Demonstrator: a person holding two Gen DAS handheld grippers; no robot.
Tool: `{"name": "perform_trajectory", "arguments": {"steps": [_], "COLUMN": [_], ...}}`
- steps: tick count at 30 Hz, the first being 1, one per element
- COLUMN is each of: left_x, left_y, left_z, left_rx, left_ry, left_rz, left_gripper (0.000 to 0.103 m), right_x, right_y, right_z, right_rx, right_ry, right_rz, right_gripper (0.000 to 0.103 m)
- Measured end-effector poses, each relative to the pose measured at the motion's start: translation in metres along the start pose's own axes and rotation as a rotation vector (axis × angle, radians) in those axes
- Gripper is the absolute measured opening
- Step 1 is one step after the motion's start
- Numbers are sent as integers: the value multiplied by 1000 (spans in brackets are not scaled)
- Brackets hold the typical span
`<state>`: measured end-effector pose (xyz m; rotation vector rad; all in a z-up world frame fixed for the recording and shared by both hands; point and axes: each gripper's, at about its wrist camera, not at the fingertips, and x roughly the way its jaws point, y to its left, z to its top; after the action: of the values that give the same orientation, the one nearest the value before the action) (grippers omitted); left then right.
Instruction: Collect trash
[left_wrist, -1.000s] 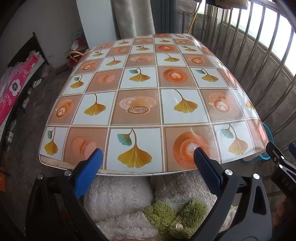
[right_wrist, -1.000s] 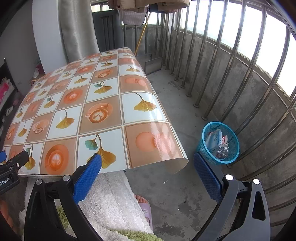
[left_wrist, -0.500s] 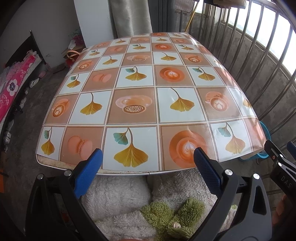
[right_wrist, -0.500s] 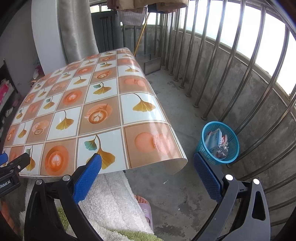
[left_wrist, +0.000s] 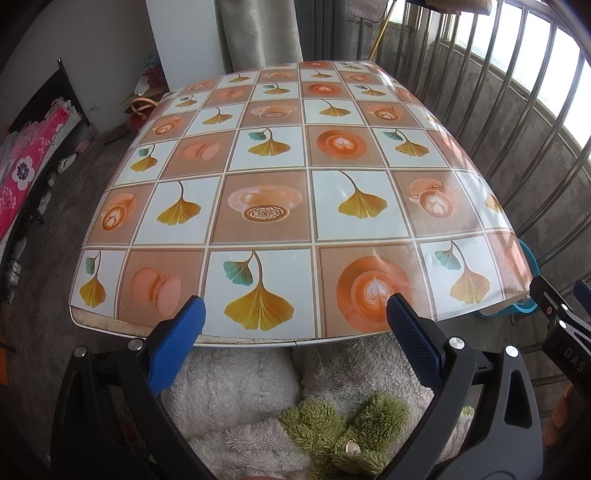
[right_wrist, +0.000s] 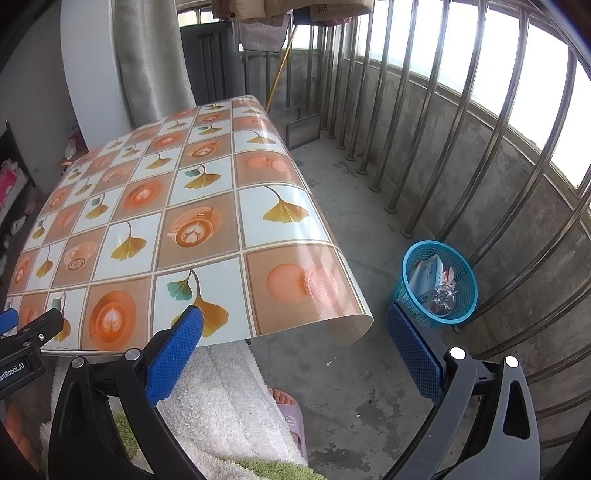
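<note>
A table (left_wrist: 295, 206) covered by a checked cloth with ginkgo leaves and coffee cups fills the left wrist view; I see no loose trash on it. My left gripper (left_wrist: 293, 325) is open and empty at the table's near edge. My right gripper (right_wrist: 293, 332) is open and empty, held past the table's right corner (right_wrist: 351, 325). A blue mesh bin (right_wrist: 437, 284) stands on the floor by the railing and holds wrappers and a clear bottle. The bin's rim also shows in the left wrist view (left_wrist: 524, 306), behind the cloth.
Metal railing bars (right_wrist: 461, 147) and a low concrete wall run along the right. The person's white fleece robe (right_wrist: 221, 402) and slippered foot (right_wrist: 290, 413) are below the grippers. A curtain (right_wrist: 151, 66) hangs at the back. Pink bedding (left_wrist: 26, 162) lies at far left.
Both views have shifted slightly; the table sits a little lower and closer in the left wrist view. Both grippers stay open and empty.
</note>
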<state>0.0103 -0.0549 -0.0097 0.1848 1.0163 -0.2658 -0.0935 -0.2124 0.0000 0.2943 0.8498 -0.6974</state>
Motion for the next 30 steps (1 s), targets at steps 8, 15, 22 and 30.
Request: {"name": "perform_trajectory", "arguments": {"steps": [8,15,22,30], "left_x": [0,-1,0,0], "left_y": [0,1,1,2], "left_z": [0,0,0,0], "left_rx": [0,1,1,-2], "left_ry": [0,-3,-2,-3], "left_rz": [0,0,1,2], "left_gripper": [94,94,94,94], "right_x": [0,0,0,0], "right_y": [0,0,0,1], "right_z": [1,1,1,1], "right_rx": [0,2,1,2], "right_ry": [0,-1,-1,-1], "right_rz": [1,0,1,0], "right_gripper": [97,97,97,97]}}
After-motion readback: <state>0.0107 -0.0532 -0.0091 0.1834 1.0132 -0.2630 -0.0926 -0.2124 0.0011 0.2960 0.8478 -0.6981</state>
